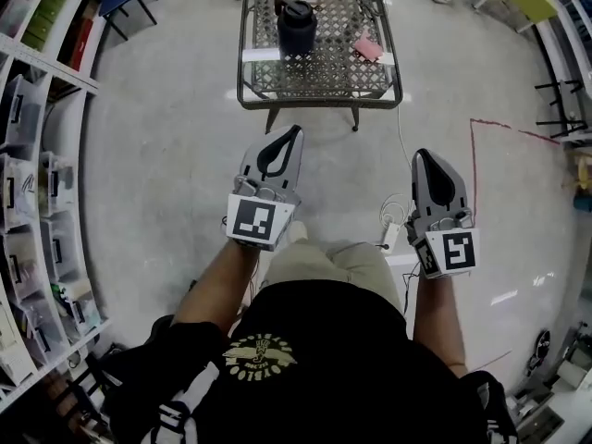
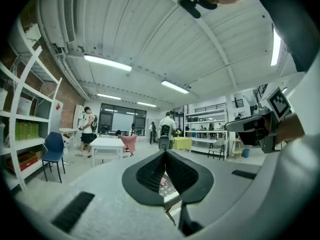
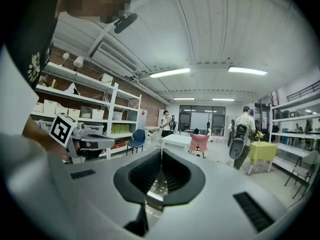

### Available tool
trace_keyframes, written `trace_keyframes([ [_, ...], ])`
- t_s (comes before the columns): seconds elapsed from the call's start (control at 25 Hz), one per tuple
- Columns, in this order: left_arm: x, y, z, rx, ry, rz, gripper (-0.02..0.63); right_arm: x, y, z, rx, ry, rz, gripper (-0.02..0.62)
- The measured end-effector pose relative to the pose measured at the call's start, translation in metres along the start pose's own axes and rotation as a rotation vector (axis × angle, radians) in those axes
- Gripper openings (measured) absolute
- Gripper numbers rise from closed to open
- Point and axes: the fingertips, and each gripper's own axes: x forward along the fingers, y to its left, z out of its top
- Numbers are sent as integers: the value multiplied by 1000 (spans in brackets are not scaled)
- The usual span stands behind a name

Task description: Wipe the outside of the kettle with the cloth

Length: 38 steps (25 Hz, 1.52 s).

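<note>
Left gripper (image 1: 294, 133) and right gripper (image 1: 424, 154) are carried level, jaws closed together on nothing, since there is nothing within reach. The kettle (image 1: 296, 24) and pink cloth (image 1: 367, 48) sit apart on the table (image 1: 319, 101) well ahead, so this looks like the approach.

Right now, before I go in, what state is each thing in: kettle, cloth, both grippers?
kettle: upright on the table, untouched.
cloth: lying on the table right of the kettle, not picked up.
left gripper: shut, empty, short of the table.
right gripper: shut, empty, short of the table.
</note>
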Motion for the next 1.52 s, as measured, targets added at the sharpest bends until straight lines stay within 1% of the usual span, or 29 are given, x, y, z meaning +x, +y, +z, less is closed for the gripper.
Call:
trace_keyframes([
  [0.16, 10, -1, -8, 25, 38, 1, 6, -1, -20, 5, 3, -10, -24, 12],
  [0.28, 17, -1, -5, 36, 39, 1, 6, 1, -30, 4, 17, -14, -32, 12],
  [0.52, 44, 3, -11, 42, 88, 27, 6, 27, -55, -10, 20, -2, -13, 12],
  [0.64, 66, 6, -7, 44, 81, 38, 6, 47, -67, -9, -3, -15, 15, 12],
  [0.88, 114, 6, 3, 8, 90, 63, 6, 79, -100, -21, 34, 16, 80, 12],
  [1.04, 137, 9, 6, 19, 93, 93, 6, 101, -116, -18, 18, -7, 142, 12],
  [1.24, 156, 13, 20, 44, 60, 157, 6, 125, -141, -25, 18, 5, 186, 12],
  [1.4, 172, 14, 20, 42, 93, 177, 6, 139, -153, -28, 46, 32, 234, 13],
  [1.52, 180, 15, 19, 43, 118, 200, 6, 151, -163, -25, 19, 2, 276, 14],
])
